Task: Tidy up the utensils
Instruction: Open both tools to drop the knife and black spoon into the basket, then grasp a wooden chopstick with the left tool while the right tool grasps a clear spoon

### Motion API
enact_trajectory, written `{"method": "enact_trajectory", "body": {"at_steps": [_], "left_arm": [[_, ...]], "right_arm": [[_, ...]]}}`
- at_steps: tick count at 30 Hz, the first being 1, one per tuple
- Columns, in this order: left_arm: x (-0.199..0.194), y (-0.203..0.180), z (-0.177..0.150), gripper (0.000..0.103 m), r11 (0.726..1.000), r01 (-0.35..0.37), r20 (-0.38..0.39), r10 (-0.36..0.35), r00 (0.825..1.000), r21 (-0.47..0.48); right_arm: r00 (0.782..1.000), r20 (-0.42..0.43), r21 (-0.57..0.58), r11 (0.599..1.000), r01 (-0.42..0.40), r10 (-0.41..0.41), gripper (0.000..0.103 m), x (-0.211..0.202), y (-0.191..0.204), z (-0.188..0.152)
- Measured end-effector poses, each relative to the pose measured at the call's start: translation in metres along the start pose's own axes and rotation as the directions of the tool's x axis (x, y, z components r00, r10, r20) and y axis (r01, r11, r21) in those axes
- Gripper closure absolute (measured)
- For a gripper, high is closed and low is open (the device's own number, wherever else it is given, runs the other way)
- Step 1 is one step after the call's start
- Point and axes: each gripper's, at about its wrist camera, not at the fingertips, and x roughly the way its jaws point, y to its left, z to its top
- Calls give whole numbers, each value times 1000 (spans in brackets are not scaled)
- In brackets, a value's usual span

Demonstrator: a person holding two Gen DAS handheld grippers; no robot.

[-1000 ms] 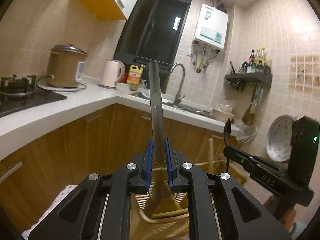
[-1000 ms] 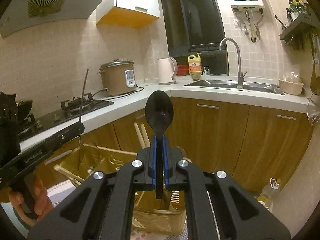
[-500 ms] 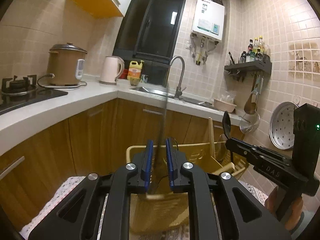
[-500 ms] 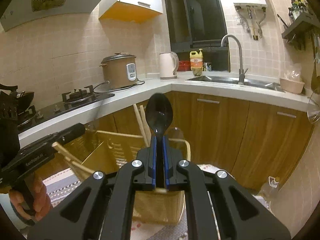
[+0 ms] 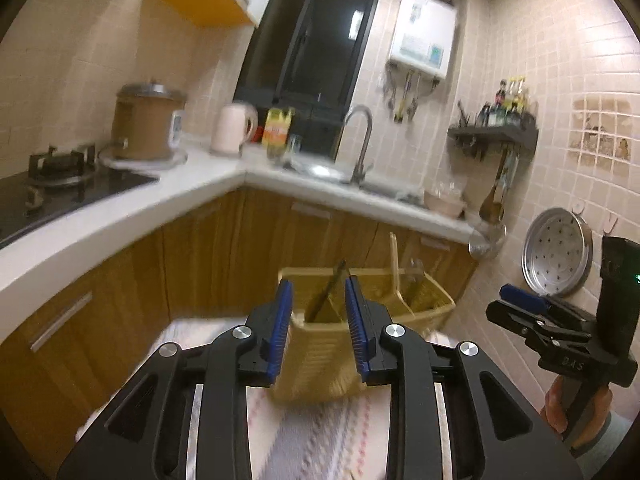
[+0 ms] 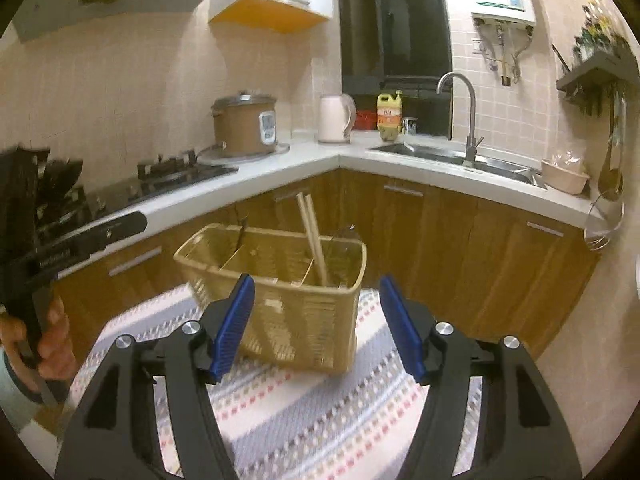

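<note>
Right wrist view: the right gripper [image 6: 318, 322] has its blue-padded fingers spread wide and holds nothing. Just beyond them, a woven yellow plastic utensil basket [image 6: 304, 312] with dividers stands on a striped, patterned cloth [image 6: 320, 412]. A pair of pale wooden chopsticks [image 6: 312, 236] leans upright in its right-hand compartment, and a dark utensil [image 6: 242, 232] pokes above the far left rim. In the left wrist view, the left gripper [image 5: 318, 330] also has its fingers apart and empty, with a dark slim handle [image 5: 328, 294] standing inside the basket between them.
</note>
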Motion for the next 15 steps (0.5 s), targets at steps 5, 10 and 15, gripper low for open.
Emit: {"method": "enact_trajectory", "body": {"at_steps": [5,10,15], "left_arm": [[-11,-15,-5,77,997,76,-258,-75,963,-8],[-9,-18,-41,77,997,75,-450,-67,890,1],[4,-6,-81,77,991,105,-595,-132,793,-80]], "right_arm": [[968,-243,-7,998,-69,65,42,-3,26,-12],[875,-478,-36,994,-107,77,42,16,55,-54],[769,-619,60,985,-159,162,42,30,65,-98]]}}
